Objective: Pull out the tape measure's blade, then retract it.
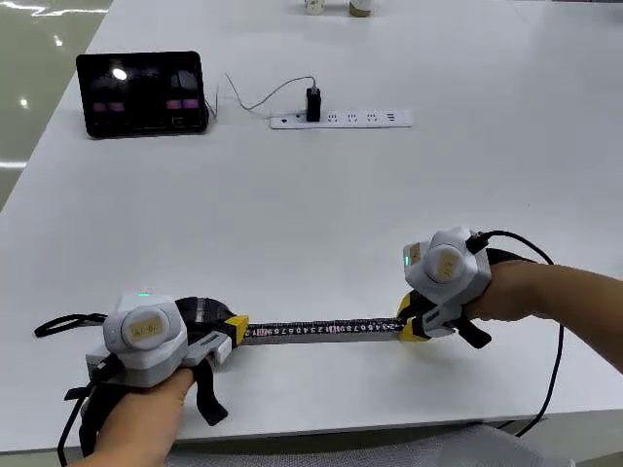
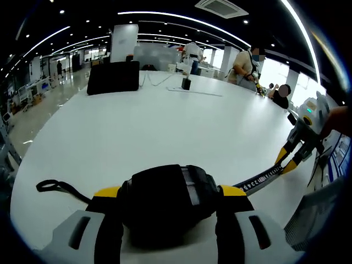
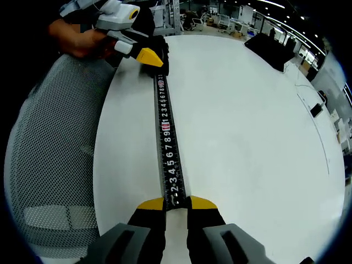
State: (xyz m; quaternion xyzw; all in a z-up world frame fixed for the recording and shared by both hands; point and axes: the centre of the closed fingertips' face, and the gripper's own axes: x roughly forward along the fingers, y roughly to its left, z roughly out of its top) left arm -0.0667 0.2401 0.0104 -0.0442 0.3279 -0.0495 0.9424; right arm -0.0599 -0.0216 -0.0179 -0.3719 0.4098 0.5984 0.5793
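Two tongs: left tongs (image 1: 234,329) at the near left of the worktop (image 1: 341,214), right tongs (image 1: 411,326) at the near right, well apart.
Left tongs: closed around the black tape measure case (image 2: 165,201), a yellow tip on either side of it.
Right tongs: narrow, tips pinching the free end of the blade (image 3: 166,143).
Blade: drawn out, flat on the worktop, straight from case to right tongs, numerals facing up.
Strap: black loop (image 1: 63,324) lying on the worktop left of the case.
Surface: white, smooth, broad, slightly glossy.
Far side: dark tablet (image 1: 143,92) propped upright; white power strip (image 1: 341,119) to its right with a black plug (image 1: 313,102) in it; thin cable runs toward the tablet.
Near edge: grey mesh chair (image 3: 55,137) against the worktop's rim.
Room: large open hall, dark ceiling with strip lights and spots, shiny floor, people (image 2: 245,63) standing far off past the worktop.
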